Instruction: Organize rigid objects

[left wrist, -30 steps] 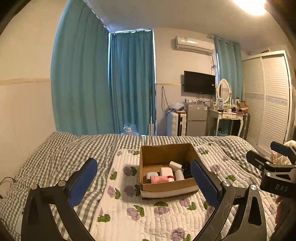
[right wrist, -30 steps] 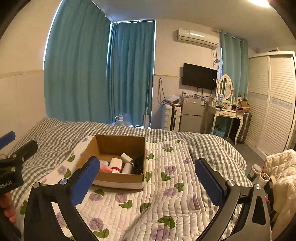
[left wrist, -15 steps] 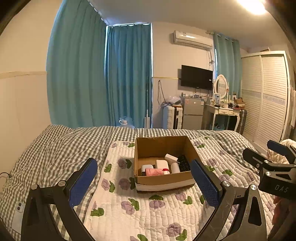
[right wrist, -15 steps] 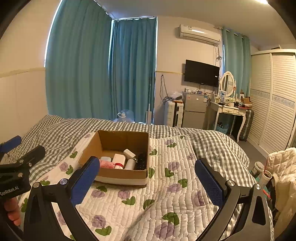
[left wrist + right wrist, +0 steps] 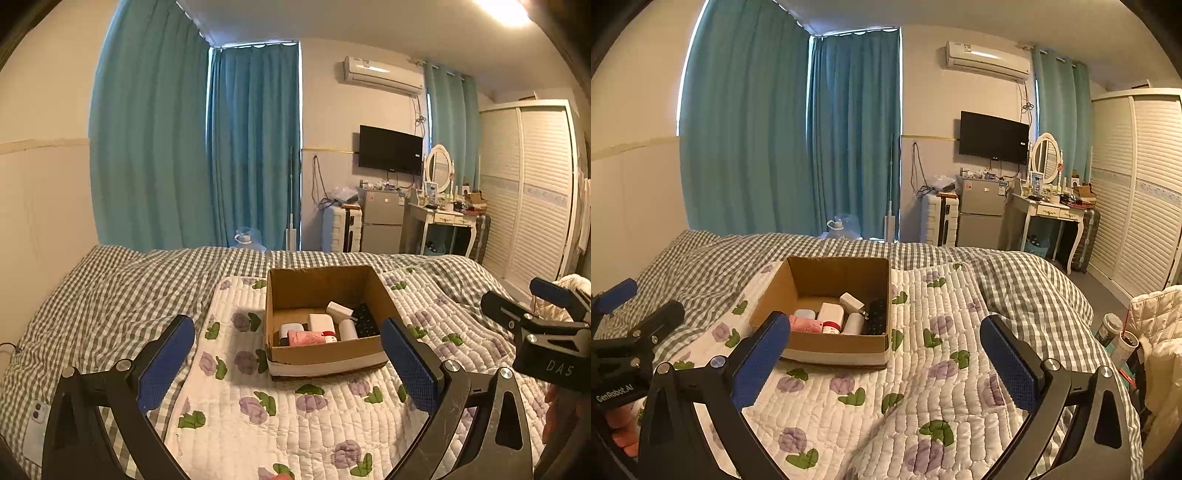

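The open brown cardboard box (image 5: 325,325) sits on the white quilted floral blanket (image 5: 295,413) spread over the grey checked duvet (image 5: 110,295), holding a pink tube (image 5: 308,337), a white rectangular case (image 5: 321,323), a white plug adapter (image 5: 338,309), a white cylinder (image 5: 347,329) and a black ridged object (image 5: 364,319). The left gripper (image 5: 288,360) and the right gripper (image 5: 886,360) both hang spread wide and empty, short of the box. The items lie packed together, so a reaching finger could likely nudge neighbours or snag the near wall, and the soft bedding may let the box tip or slide.
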`<control>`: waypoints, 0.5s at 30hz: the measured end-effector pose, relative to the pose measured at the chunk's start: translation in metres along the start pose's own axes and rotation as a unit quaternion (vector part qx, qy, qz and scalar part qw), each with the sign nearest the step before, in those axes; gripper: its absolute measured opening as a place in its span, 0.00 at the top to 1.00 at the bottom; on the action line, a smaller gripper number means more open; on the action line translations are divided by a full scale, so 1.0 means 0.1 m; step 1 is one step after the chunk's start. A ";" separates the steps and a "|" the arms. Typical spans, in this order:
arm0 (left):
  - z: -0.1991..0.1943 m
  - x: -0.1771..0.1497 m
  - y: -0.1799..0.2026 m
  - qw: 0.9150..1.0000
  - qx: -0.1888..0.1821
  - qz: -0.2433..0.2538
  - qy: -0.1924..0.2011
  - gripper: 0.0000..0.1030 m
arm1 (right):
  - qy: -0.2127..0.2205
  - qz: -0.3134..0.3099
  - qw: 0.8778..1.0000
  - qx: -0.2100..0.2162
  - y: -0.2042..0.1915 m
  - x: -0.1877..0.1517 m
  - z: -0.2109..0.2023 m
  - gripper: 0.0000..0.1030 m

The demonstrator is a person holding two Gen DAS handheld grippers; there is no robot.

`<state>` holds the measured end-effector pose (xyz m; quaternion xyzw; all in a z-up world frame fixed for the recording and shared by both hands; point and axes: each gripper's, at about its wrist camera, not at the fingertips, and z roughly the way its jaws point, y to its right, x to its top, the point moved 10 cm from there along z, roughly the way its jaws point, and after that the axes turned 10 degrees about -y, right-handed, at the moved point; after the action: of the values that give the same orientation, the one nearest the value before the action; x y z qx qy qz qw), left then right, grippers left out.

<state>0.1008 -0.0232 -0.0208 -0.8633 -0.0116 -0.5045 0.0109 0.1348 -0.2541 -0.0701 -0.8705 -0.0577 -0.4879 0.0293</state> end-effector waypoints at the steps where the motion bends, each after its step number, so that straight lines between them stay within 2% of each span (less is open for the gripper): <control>1: 0.00 0.00 -0.02 1.000 0.002 -0.003 0.001 0.00 | 0.000 -0.002 1.000 -0.002 0.00 0.00 0.00 0.00; 5: 0.00 0.01 -0.06 1.000 0.015 -0.004 0.000 0.00 | -0.004 -0.008 1.000 -0.004 -0.01 0.00 0.00 0.00; 15: 0.01 -0.02 -0.07 1.000 0.010 -0.003 -0.003 0.00 | -0.004 -0.009 1.000 -0.008 -0.03 -0.02 0.03 0.00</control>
<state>0.1003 -0.0163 -0.0235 -0.8643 -0.0194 -0.5022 0.0174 0.1363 -0.2513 -0.0732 -0.8721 -0.0623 -0.4851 0.0180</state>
